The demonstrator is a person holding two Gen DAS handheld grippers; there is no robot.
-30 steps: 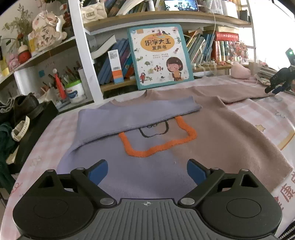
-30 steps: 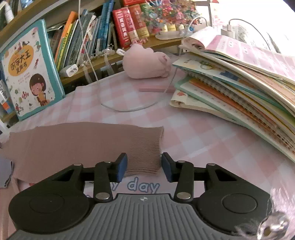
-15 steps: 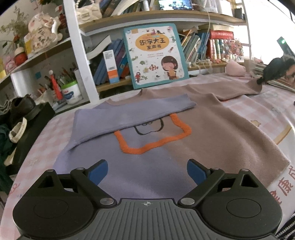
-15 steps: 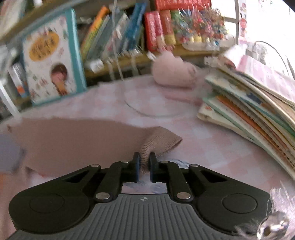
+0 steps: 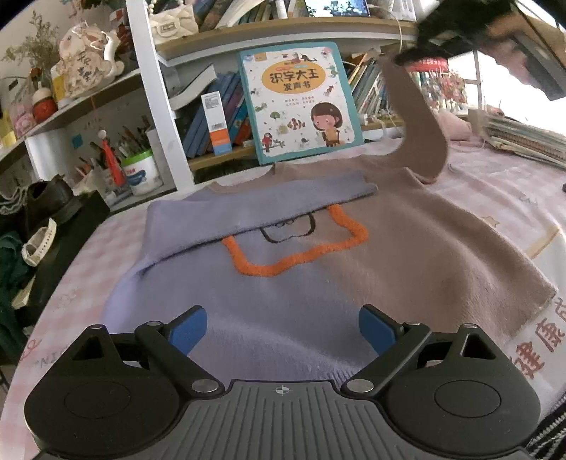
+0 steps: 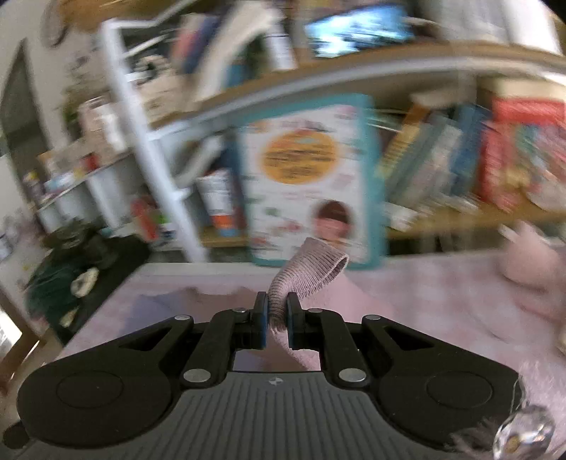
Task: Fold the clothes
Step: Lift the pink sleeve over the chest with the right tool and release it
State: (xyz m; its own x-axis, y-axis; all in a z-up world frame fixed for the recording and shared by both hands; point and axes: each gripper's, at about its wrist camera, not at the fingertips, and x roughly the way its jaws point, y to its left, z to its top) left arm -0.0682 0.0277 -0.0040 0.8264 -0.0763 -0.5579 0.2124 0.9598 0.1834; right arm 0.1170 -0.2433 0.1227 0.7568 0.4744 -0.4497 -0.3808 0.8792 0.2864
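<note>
A half lilac, half tan sweater (image 5: 318,269) with an orange outline lies flat on the pink checked table (image 5: 523,198). Its lilac sleeve (image 5: 254,208) is folded across the chest. My left gripper (image 5: 281,331) is open and empty, hovering over the lilac hem. My right gripper (image 6: 275,318) is shut on the ribbed cuff (image 6: 307,272) of the tan sleeve. In the left wrist view that tan sleeve (image 5: 417,120) hangs lifted above the table from the right gripper (image 5: 460,32) at the top right.
A picture book (image 5: 300,102) leans on the shelf behind the sweater. A pen tub (image 5: 141,175) and a black bag (image 5: 53,226) with a watch are at the left. A pile of books (image 5: 523,138) and a pink plush (image 5: 456,125) sit at the right.
My right gripper, shut on the tan cuff, has lifted the sleeve off the table and swung it up and to the left. The left gripper has stayed open over the hem.
</note>
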